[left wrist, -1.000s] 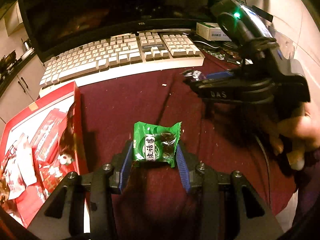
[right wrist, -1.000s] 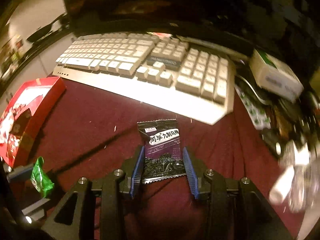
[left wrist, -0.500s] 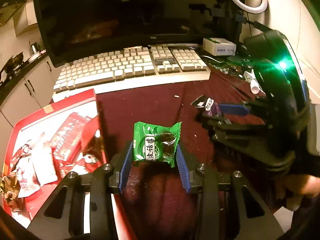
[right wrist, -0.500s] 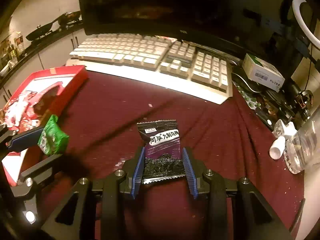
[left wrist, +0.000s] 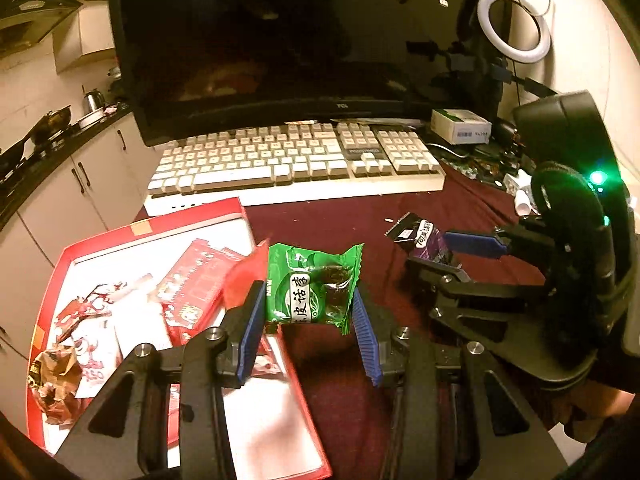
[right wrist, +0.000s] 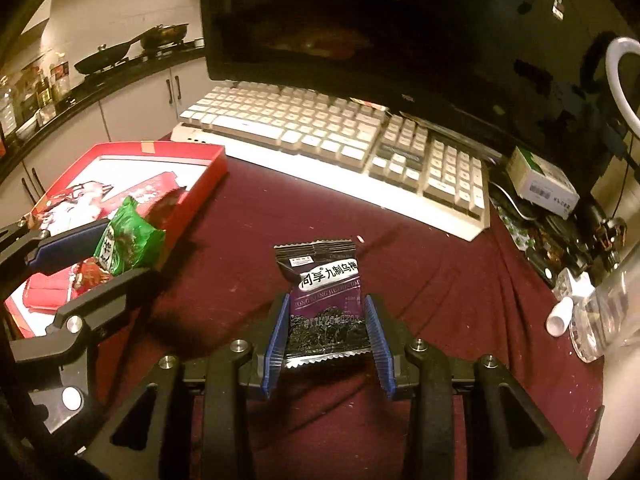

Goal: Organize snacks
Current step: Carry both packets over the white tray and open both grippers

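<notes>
- Left gripper (left wrist: 308, 312): clamped on 1 green snack packet (left wrist: 312, 290), above the red box (left wrist: 144, 228) edge.
- Right gripper (right wrist: 326, 334): clamped on 1 purple snack packet (right wrist: 326, 300), over maroon cloth (right wrist: 440, 280).

keyboard (right wrist: 332, 128) on tablecloth (right wrist: 440, 280), before monitor (right wrist: 360, 20). open box (right wrist: 120, 184) left of keyboard's near edge, on cloth corner; wrappers (left wrist: 92, 344) inside it. small carton (right wrist: 542, 182) right of keyboard, ring light (left wrist: 514, 26) behind it. tube (right wrist: 560, 316) and clear bottle (right wrist: 608, 312) at cloth's right edge. left gripper (left wrist: 308, 312) above box's right wall, plum packet (left wrist: 312, 288) between pads. right gripper (right wrist: 326, 336) right of it, above bare cloth, prune packet (right wrist: 326, 304) between pads. counter with pans (right wrist: 132, 46) behind box.
</notes>
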Tool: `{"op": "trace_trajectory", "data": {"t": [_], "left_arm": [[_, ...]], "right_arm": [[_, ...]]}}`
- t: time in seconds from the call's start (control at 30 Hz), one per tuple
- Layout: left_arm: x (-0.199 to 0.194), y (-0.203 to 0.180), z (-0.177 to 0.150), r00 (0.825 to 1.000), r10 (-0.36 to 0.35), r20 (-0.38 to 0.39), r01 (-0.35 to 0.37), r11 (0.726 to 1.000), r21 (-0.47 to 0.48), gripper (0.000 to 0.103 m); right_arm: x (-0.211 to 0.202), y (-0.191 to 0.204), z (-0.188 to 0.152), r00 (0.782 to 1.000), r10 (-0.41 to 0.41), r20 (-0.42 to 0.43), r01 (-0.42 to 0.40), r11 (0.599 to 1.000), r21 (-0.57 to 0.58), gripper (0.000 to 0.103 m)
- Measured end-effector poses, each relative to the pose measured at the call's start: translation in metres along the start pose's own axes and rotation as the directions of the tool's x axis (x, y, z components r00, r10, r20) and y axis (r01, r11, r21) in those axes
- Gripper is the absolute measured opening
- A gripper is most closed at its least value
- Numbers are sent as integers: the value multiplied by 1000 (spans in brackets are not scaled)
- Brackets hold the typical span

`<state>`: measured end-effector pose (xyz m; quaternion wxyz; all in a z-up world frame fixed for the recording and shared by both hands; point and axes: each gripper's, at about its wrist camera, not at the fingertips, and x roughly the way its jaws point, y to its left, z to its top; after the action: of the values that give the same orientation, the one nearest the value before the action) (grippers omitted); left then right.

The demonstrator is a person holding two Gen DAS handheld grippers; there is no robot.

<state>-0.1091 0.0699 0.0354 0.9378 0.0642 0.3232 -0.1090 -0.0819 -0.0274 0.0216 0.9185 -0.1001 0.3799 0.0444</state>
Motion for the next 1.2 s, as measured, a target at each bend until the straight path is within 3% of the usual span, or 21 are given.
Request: {"op": "trace_trajectory", "data": {"t": [0.43, 0.8, 1.2], "left_arm": [[-10, 54, -2, 993, 109, 45, -105, 991, -81, 40], [-13, 121, -16, 967, 256, 13, -249, 949, -194, 40], [-7, 139, -27, 947, 319, -21, -316, 923, -222, 43]], "right_arm": [[-11, 48, 29, 994, 91, 58, -87, 994, -65, 39], [1, 123, 51, 977, 195, 90, -178, 969, -171, 39], [22, 146, 48, 960, 276, 54, -268, 956, -120, 42]]}}
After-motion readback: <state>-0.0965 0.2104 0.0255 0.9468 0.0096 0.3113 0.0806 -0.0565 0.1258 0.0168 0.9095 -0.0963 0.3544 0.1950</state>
